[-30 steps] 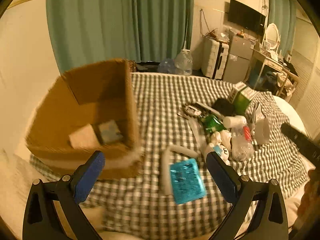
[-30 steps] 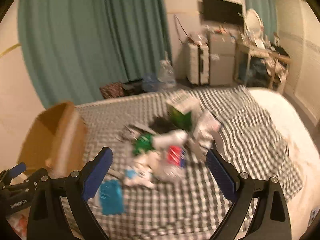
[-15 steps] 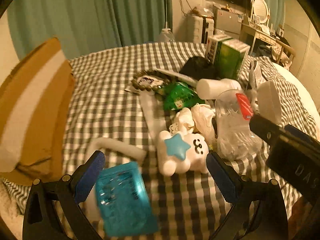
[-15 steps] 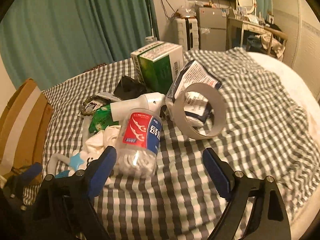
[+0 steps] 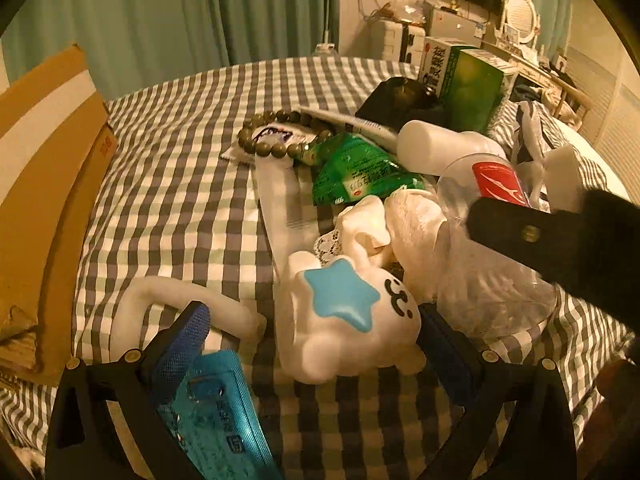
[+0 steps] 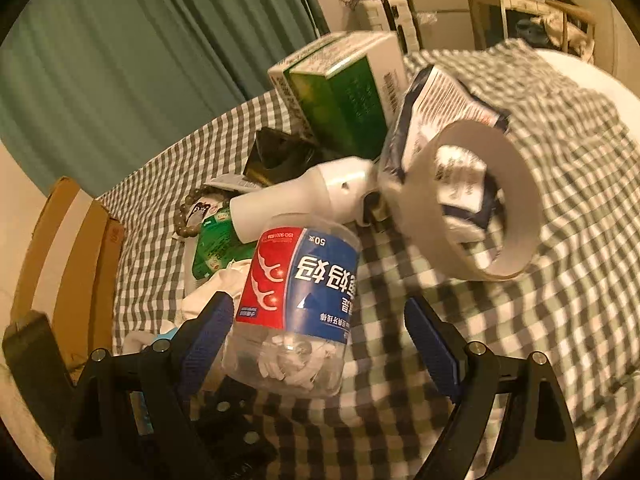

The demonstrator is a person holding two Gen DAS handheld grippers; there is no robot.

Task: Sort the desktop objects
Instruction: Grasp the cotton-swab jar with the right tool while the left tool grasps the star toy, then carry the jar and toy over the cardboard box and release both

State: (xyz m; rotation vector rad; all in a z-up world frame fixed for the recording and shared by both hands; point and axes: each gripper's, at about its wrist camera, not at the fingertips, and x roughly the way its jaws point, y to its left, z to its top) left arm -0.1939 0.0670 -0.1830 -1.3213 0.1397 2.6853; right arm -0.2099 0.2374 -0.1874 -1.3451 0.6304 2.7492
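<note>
A: Where do your grippers stand over the checked bedspread (image 5: 172, 160)?

B: Your left gripper (image 5: 310, 338) has its jaws spread wide. The white toy with the blue star (image 5: 344, 320) sits between them, close against the right-hand pad, with a clear gap to the left-hand pad. I see no pinch on it.

A: And which way does that toy run?

B: Its body lies roughly across your jaws, while its long white curved arm (image 5: 176, 300) trails off to the left, passing behind your left pad. A teal packet (image 5: 218, 412) lies just under that pad, its long axis running toward you and a little rightward.

A: What about the other side?

B: Your right gripper (image 6: 320, 336) is spread wide too. The clear jar with the red and blue label (image 6: 296, 304) lies on its side between the pads, its long axis pointing away from you and slightly right, label text upside down. The left pad is just beside its wall; the right pad stands well apart from it.

A: What surrounds it?

B: Past the jar lies a white bottle (image 6: 304, 196), pointing left. A tape roll (image 6: 472, 208) stands on edge to the right, its opening facing you. The green box (image 6: 344, 88) stands behind, and the cardboard box (image 5: 40, 184) sits at far left.
</note>
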